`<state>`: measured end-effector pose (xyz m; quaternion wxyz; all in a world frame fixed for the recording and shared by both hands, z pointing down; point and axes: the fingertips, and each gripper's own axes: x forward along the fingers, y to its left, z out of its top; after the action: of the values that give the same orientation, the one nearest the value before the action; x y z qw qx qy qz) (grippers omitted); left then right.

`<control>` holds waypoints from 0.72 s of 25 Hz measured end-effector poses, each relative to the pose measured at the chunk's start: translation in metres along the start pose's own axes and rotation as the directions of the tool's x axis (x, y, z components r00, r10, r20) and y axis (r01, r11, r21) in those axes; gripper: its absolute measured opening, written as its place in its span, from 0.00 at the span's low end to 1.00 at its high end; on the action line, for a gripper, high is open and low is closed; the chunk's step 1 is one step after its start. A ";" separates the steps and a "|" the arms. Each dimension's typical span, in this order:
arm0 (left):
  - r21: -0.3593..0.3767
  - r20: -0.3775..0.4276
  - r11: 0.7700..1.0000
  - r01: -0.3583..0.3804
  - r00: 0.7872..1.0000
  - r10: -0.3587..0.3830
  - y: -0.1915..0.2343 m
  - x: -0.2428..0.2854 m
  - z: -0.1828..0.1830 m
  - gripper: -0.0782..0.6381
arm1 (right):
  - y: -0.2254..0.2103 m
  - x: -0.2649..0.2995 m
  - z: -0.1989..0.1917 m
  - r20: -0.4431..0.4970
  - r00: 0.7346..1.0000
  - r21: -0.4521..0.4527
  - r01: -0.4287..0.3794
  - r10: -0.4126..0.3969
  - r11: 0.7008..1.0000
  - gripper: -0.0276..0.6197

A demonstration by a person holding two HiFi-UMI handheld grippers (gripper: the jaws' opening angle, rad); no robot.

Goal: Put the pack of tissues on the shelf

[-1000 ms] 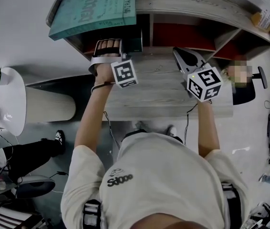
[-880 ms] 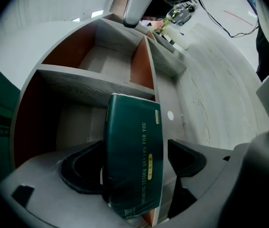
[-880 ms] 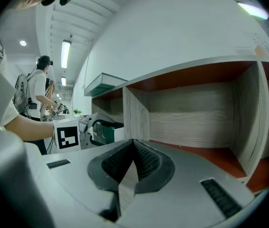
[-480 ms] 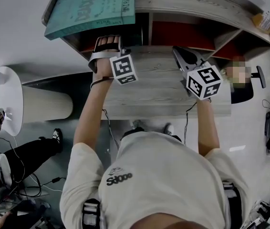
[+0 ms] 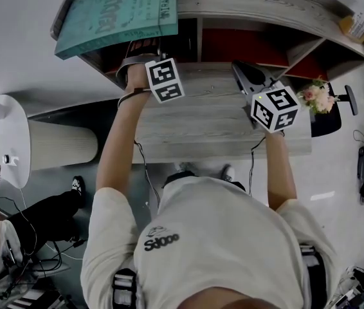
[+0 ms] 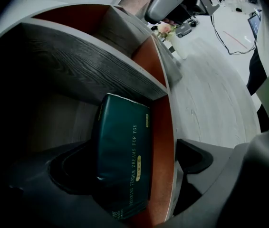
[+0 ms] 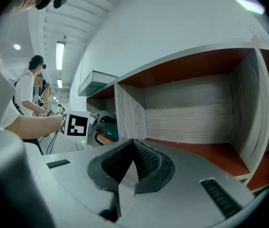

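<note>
Landmark: the grey wood-grain shelf (image 5: 253, 5) with red-brown inner panels, standing along the far edge of a pale grey wood table top (image 5: 220, 131). We find the dark green soft pack of tissues (image 6: 122, 156) inside the shelf's left-end compartment, under the flat teal box (image 5: 114, 11) that overhangs the shelf's top board at that end. One long side of the pack lies tight along a red-brown panel. The left gripper view is rolled, so we cannot tell whether that panel is floor or side. On the pack's other long side there is dark open room up to a grey wood panel. The long axis runs from the compartment's mouth toward its back, with the line of gold print following it and the near short end at the mouth. The left gripper (image 6: 137, 151) reaches into that mouth with jaws wide and opening. The pack sits between them with no pad pressing on it, and one jaw is out past the front edge of the red-brown panel. The right gripper (image 7: 133, 148) hangs before the next compartment, past the grey upright divider (image 5: 200, 40), jaws closed on each other with nothing between. That compartment's mouth is open to it, back panel and red-brown floor in plain sight. Pink flowers (image 5: 316, 96) stand off the shelf's right end.
</note>
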<state>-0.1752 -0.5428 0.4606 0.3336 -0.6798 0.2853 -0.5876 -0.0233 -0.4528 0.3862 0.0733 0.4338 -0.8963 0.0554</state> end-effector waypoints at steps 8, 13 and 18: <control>-0.044 0.032 0.997 0.063 0.998 -0.062 0.003 0.012 0.004 0.92 | -0.001 -0.003 -0.005 -0.008 1.000 0.013 0.001 -0.001 1.000 0.04; -0.045 0.052 0.999 0.028 0.998 -0.026 0.004 0.010 0.005 0.92 | 0.001 -0.009 -0.004 -0.011 1.000 0.007 0.000 0.000 1.000 0.04; -0.060 0.066 0.997 -0.045 0.997 0.049 0.005 -0.002 0.008 0.91 | 0.003 -0.021 0.001 -0.007 1.000 -0.007 -0.003 0.003 1.000 0.04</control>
<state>-0.1674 -0.5429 0.4547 0.3366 -0.7018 0.3071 -0.5476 -0.0134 -0.4352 0.3815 0.0778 0.4318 -0.8970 0.0540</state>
